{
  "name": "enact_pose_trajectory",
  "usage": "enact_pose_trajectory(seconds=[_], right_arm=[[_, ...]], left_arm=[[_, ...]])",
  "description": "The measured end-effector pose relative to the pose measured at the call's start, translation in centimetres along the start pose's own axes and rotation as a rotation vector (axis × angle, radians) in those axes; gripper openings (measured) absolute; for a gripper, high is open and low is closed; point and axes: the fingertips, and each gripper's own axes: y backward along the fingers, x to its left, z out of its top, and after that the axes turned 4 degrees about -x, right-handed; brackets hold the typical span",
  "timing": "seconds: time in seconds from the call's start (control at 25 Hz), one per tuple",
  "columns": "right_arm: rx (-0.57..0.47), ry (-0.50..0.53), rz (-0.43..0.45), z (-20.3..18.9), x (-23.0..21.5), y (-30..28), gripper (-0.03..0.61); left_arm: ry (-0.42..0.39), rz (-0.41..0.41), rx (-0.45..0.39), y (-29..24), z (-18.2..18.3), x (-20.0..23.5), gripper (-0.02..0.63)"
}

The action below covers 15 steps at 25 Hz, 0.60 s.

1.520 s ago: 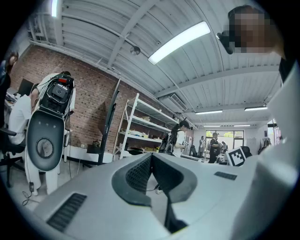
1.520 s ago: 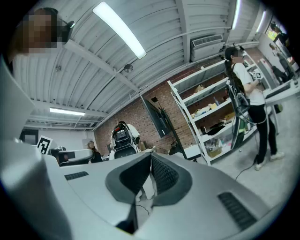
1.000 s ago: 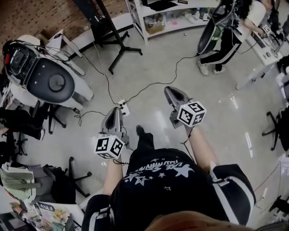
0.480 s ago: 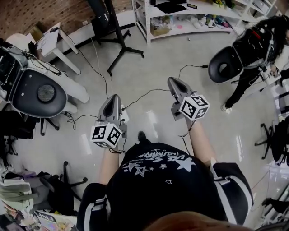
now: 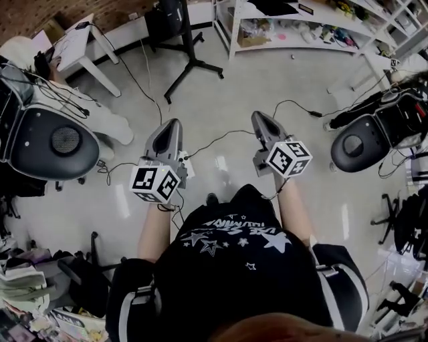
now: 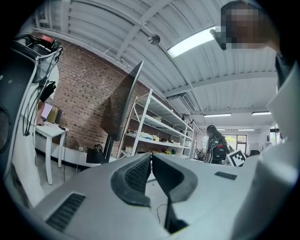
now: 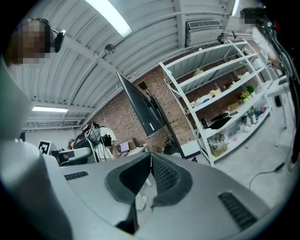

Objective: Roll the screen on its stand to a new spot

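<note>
The screen (image 5: 175, 9) is a black panel on a black pole with splayed floor legs (image 5: 194, 65), at the top of the head view in front of a brick wall. In the left gripper view the screen (image 6: 124, 100) shows edge-on, up and to the left of my jaws. In the right gripper view the screen (image 7: 141, 109) hangs above my jaws. My left gripper (image 5: 175, 123) and right gripper (image 5: 258, 115) are held level over the floor, well short of the stand. On both the left gripper (image 6: 151, 156) and the right gripper (image 7: 151, 155) the pads meet with nothing between them.
White shelving (image 5: 304, 27) stands right of the stand, a white table (image 5: 79, 39) to its left. Cables (image 5: 221, 137) run across the floor ahead. A large black-and-white machine (image 5: 50, 141) sits at the left, another (image 5: 366, 143) at the right. A person with a backpack (image 6: 216, 146) stands farther off.
I have walked forward: floor cables slid back under my grippers and the shelving came nearer. The machine at the upper right has moved down the right side. Both grippers stayed shut.
</note>
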Motion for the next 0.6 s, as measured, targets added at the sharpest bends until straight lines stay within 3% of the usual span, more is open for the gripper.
enact_pose_trajectory(seconds=[0.24, 0.6], right_arm=[[-0.013, -0.019, -0.001, 1.7, -4.1, -2.7, 0.008], [-0.003, -0.019, 0.137, 6.2, -8.6, -12.8, 0.008]], left_arm=[[-0.015, 0.008, -0.013, -4.3, 0.0, 0.3, 0.014], [-0.049, 0.116, -0.059, -11.9, 1.4, 3.2, 0.015]])
